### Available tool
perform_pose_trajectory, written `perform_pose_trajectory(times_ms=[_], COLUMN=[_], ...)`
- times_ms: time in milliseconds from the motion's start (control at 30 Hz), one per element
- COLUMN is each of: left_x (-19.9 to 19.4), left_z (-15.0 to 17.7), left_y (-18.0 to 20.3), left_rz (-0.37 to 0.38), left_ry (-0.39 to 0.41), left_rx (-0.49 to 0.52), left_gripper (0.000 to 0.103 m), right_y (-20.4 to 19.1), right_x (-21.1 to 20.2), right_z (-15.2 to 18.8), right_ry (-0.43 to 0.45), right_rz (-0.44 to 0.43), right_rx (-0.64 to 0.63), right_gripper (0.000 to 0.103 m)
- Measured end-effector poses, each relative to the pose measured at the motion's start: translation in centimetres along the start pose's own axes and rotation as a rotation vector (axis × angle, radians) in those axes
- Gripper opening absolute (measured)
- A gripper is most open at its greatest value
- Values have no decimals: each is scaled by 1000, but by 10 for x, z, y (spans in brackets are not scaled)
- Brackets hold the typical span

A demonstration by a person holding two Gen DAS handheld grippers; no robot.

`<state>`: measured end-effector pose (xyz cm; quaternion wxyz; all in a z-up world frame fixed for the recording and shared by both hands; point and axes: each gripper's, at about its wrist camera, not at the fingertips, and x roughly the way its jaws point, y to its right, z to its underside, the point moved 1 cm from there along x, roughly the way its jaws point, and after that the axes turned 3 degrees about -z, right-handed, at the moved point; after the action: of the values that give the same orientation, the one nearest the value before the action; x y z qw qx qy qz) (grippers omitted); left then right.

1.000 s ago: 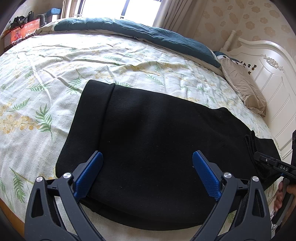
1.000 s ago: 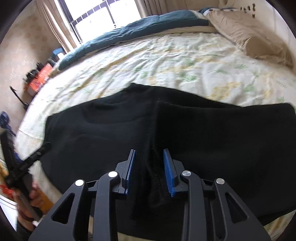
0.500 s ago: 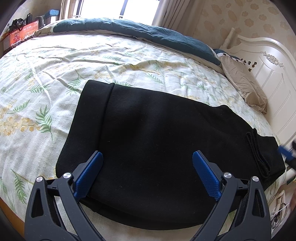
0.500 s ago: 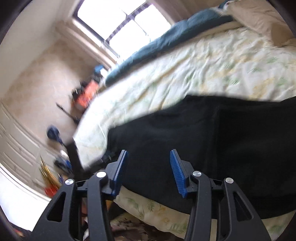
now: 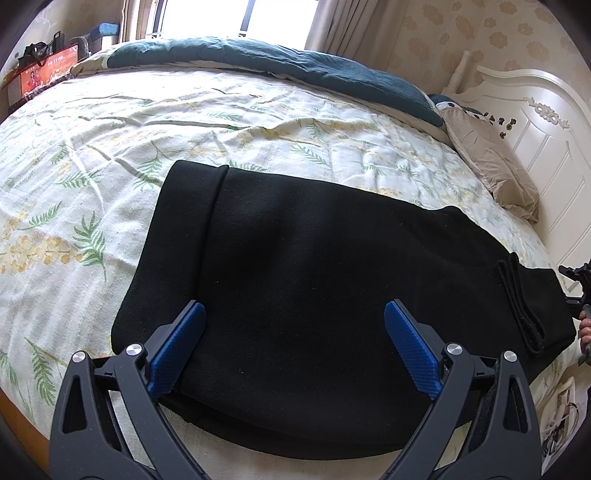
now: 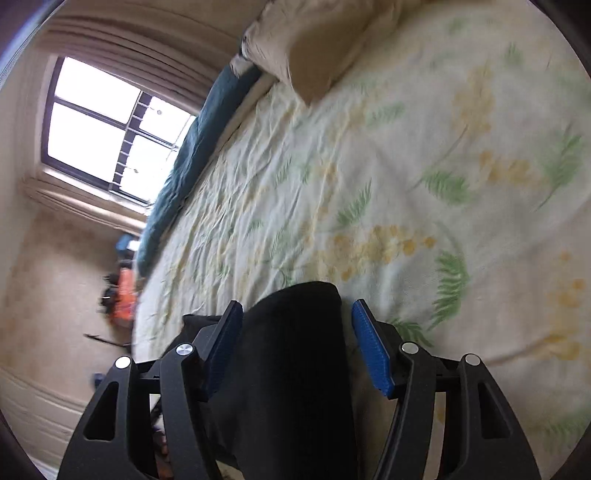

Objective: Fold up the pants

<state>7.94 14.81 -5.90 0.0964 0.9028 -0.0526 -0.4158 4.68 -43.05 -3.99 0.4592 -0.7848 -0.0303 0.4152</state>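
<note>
Sunlit from a window [image 5: 207,14] at twelve o'clock, the bedroom is filled by a bed [image 5: 92,155] under a cream sheet printed with green fronds and yellow sprigs. Black pants [image 5: 332,280] lie flat across the near part of it, one end reaching toward ten o'clock, the other end with its doubled band toward four o'clock. A dark teal blanket [image 5: 295,66] runs along the far edge, and a tan pillow [image 5: 491,166] sits at two o'clock beside the white headboard [image 5: 546,122]. The left gripper [image 5: 293,339] hangs over the pants with its blue pads spread wide, nothing pinched between them. In the right wrist view, which is rolled and blurred, the right gripper [image 6: 295,341] is opening its jaws; a rounded end of the black cloth sits between the pads, apparently clear of the right pad, with contact at the left pad unclear.
</note>
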Motion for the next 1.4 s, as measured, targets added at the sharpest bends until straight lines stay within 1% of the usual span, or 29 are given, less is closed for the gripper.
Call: perform_pose_trajectory(times_ms=[67,100,167,267,533,600,667,700,867,967,1067,1233,1300,1367,1400], left_x=[0,0,1,-1,-1,-3,-4,-4,-5,-5,-6,-6,-6,-6,-6], left_z=[0,-1,-2,1,1,5,5,5,6,6,7,8,7,7,7], left_y=[-1,-2,-4,1,2,6,7,7,6,5,8,9,8,8,8], left_rz=[-8,-11,-9,-11,-14,-15,-15,-14,-2,3,0,-7,-5,-3,-1], left_ry=[-1,-1,0,1,2,4,4,4,5,7,10,8,8,8,8], left_rx=[6,10,13,14,15,16,16,16,5,0,3,7,5,3,0], left_gripper=[97,97,97,97,97,97,97,97,97,97,97,97,97,97,97], right_y=[5,6,9,12,19,21,27,28,29,28,30,32,31,32,33], right_x=[8,11,14,8,7,4,-3,-6,-25,-34,-40,-45,-44,-43,-43], right_z=[0,2,8,11,11,11,14,16,44,68,91,104,103,103,104], right_ry=[-14,-15,-21,-19,-15,-18,-23,-26,-51,-88,-111,-105,-103,-107,-108], right_rz=[0,12,32,34,8,-25,-65,-79,-115,-122,-136,-150,-135,-106,-99], right_rx=[2,-5,-9,-7,7,24,55,66,71,47,41,40,30,18,15], right_gripper=[44,42,30,26,26,28,34,35,47,51,53,53,49,41,39])
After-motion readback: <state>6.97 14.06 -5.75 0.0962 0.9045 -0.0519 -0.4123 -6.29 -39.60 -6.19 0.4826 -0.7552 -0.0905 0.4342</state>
